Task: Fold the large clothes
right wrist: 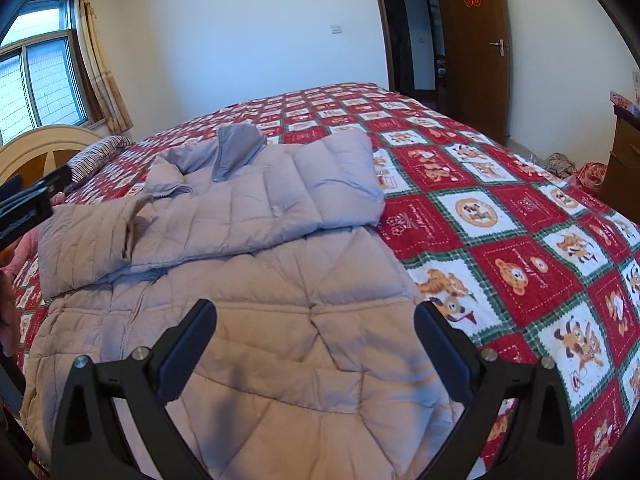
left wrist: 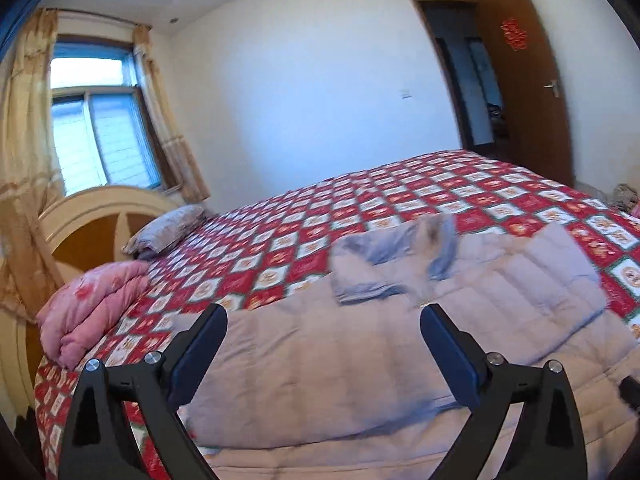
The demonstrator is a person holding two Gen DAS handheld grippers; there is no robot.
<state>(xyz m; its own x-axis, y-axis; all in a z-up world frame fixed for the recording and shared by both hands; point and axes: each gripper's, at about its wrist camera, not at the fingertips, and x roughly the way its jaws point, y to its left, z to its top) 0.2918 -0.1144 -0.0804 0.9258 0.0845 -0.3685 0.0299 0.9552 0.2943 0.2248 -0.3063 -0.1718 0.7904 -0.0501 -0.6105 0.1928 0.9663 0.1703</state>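
A long light-grey quilted down coat [right wrist: 256, 320] lies spread on the bed, collar [right wrist: 236, 148] at the far end, both sleeves folded across its body. It also shows in the left wrist view [left wrist: 360, 352]. My left gripper [left wrist: 324, 314] is open and empty, held above the coat's near left part. My right gripper [right wrist: 316, 312] is open and empty, above the coat's lower part. The left gripper's body shows at the left edge of the right wrist view [right wrist: 28, 200].
The bed has a red, white and green checked cover [right wrist: 500, 220]. A folded pink quilt [left wrist: 88, 304] and a pillow [left wrist: 168, 232] lie by the headboard [left wrist: 84, 220]. An open brown door [right wrist: 472, 40] stands at the far right, a wooden cabinet [right wrist: 624, 160] to the right.
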